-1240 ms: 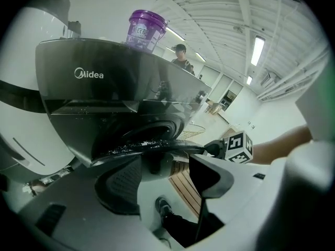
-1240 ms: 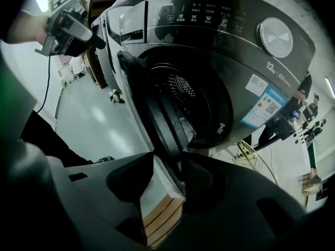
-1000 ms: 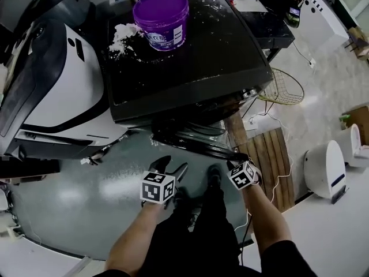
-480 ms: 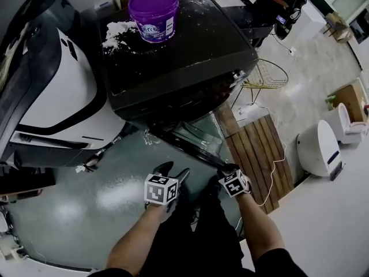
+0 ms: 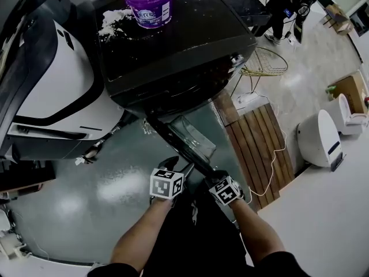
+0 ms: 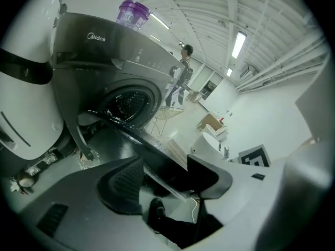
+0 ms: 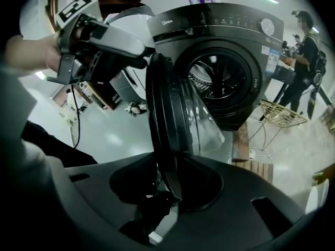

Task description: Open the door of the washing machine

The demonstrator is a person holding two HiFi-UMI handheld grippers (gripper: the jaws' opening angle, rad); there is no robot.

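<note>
The dark grey washing machine (image 5: 173, 45) stands ahead, its round glass door (image 5: 184, 140) swung out toward me and the drum opening (image 7: 220, 80) bare. My right gripper (image 5: 210, 178) is shut on the door's outer rim (image 7: 162, 140); its jaws have just been closing, with the rim between them (image 7: 167, 184). My left gripper (image 5: 177, 166) hangs just left of it, open. Its jaws have also just narrowed a little, and the door's edge (image 6: 131, 135) runs through their gap (image 6: 167, 177). In the right gripper view the left gripper (image 7: 138, 56) is at the door's top rim.
A purple bucket (image 5: 151, 2) and spilled white powder sit on the machine's top. A white appliance (image 5: 52, 85) stands at the left. At the right are a wooden pallet (image 5: 256, 149), a wire basket (image 5: 265, 62) and a white device (image 5: 320, 137). A person (image 7: 306, 61) stands behind.
The door has swung further out from the machine toward me with the right gripper on its rim. Both grippers have shifted leftward and closer to me.
</note>
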